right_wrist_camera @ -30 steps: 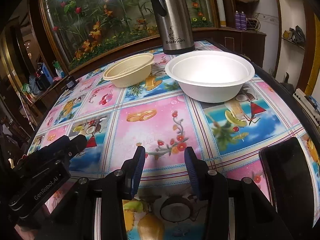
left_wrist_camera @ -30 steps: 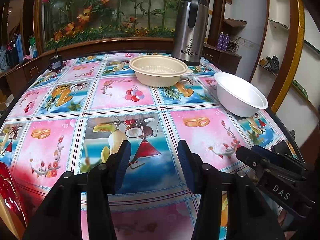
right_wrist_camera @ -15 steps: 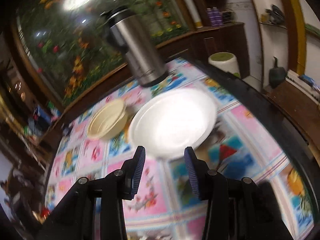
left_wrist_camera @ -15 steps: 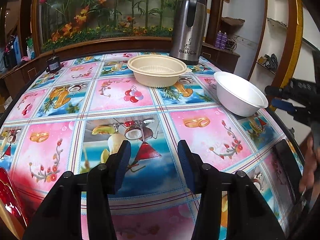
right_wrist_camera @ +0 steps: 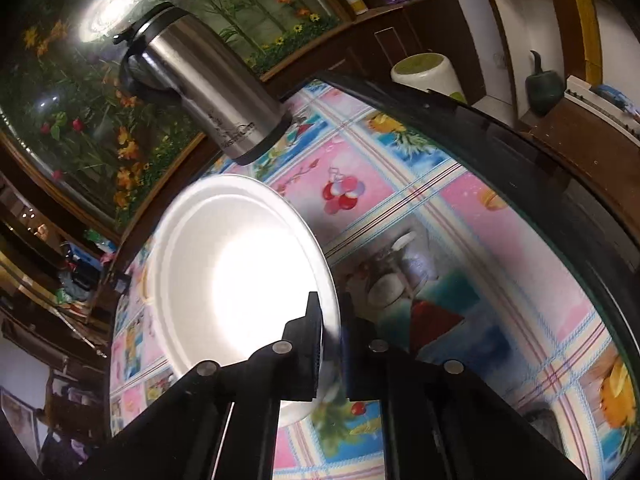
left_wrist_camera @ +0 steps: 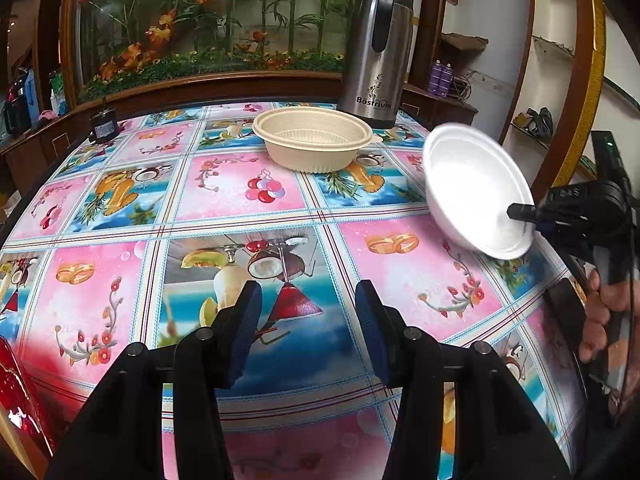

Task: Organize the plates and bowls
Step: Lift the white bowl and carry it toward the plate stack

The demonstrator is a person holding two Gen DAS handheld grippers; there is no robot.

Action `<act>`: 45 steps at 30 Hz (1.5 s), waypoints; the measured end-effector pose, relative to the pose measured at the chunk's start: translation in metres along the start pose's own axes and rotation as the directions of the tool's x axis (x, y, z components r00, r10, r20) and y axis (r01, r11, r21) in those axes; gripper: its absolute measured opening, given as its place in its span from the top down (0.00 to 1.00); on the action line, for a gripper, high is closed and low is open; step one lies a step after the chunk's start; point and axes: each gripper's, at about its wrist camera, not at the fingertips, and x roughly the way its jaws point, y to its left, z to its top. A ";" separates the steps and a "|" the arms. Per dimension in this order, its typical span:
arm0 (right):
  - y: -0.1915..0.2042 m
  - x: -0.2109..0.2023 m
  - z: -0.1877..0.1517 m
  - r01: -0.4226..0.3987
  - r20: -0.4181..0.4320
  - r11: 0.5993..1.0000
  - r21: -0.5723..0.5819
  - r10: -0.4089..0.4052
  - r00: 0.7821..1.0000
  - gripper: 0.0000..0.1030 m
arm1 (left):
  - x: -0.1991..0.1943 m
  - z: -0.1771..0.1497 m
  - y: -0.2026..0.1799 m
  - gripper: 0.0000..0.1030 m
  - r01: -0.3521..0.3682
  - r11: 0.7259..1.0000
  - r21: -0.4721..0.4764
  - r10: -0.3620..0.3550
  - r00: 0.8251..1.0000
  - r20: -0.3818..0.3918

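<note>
A white foam bowl (left_wrist_camera: 474, 190) hangs tilted above the right side of the table, its opening turned toward the left. My right gripper (right_wrist_camera: 332, 338) is shut on its near rim, and the bowl (right_wrist_camera: 236, 276) fills the left of the right wrist view. The right gripper also shows in the left wrist view (left_wrist_camera: 528, 216) at the right edge. A beige ribbed bowl (left_wrist_camera: 314, 142) stands upright at the far middle of the table. My left gripper (left_wrist_camera: 308, 328) is open and empty, low over the near middle of the table.
A tall steel thermos jug (left_wrist_camera: 378, 48) stands behind the beige bowl. The table has a bright pink and blue patterned cloth (left_wrist_camera: 240, 184) and a dark rim (right_wrist_camera: 500, 128). A small black object (left_wrist_camera: 103, 126) sits at the far left. A glass flower display lies behind.
My right gripper has closed on the white bowl's rim and lifted it off the table, tilting it. The left gripper has stayed where it was.
</note>
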 end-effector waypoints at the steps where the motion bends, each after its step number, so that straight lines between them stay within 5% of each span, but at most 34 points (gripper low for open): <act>1: 0.003 -0.003 -0.004 -0.016 -0.005 1.000 -0.003 0.016 1.000 0.93 | -0.002 0.000 0.000 0.55 0.001 1.000 -0.002 -0.001 1.000 0.007; 13: 0.050 -0.039 -0.096 -0.161 -0.168 0.976 -0.145 0.136 0.976 0.88 | -0.048 0.010 0.021 0.55 0.061 0.992 -0.111 -0.038 0.981 0.192; 17: 0.073 -0.056 -0.114 -0.143 -0.148 0.950 -0.279 0.105 0.983 0.69 | -0.047 0.007 0.027 0.55 0.105 0.984 -0.143 -0.085 0.987 0.138; 19: 0.078 -0.066 -0.113 -0.069 -0.083 0.938 -0.339 0.043 0.996 0.68 | -0.048 0.002 0.028 0.55 0.115 0.980 -0.160 -0.100 0.990 0.097; 28: 0.072 -0.067 -0.121 -0.087 -0.097 0.936 -0.342 0.057 0.994 0.68 | -0.063 -0.023 0.000 0.55 0.185 0.979 -0.089 -0.188 0.982 -0.024; 31: 0.074 -0.065 -0.128 -0.096 -0.108 0.933 -0.346 0.062 0.992 0.68 | -0.060 -0.029 -0.011 0.56 0.182 0.982 -0.051 -0.185 0.982 -0.050; 33: 0.074 -0.064 -0.131 -0.091 -0.105 0.931 -0.352 0.057 0.993 0.69 | -0.055 -0.031 -0.015 0.69 0.165 0.986 -0.033 -0.167 0.984 -0.064; 36: 0.074 -0.064 -0.135 -0.066 -0.084 0.931 -0.360 0.038 0.996 0.83 | -0.055 -0.035 -0.020 0.72 0.120 0.993 0.004 -0.120 0.991 -0.052; 45: 0.070 -0.067 -0.140 -0.081 -0.084 0.936 -0.344 0.055 0.995 0.85 | -0.066 -0.040 -0.025 0.72 0.062 0.997 0.050 -0.062 0.998 -0.016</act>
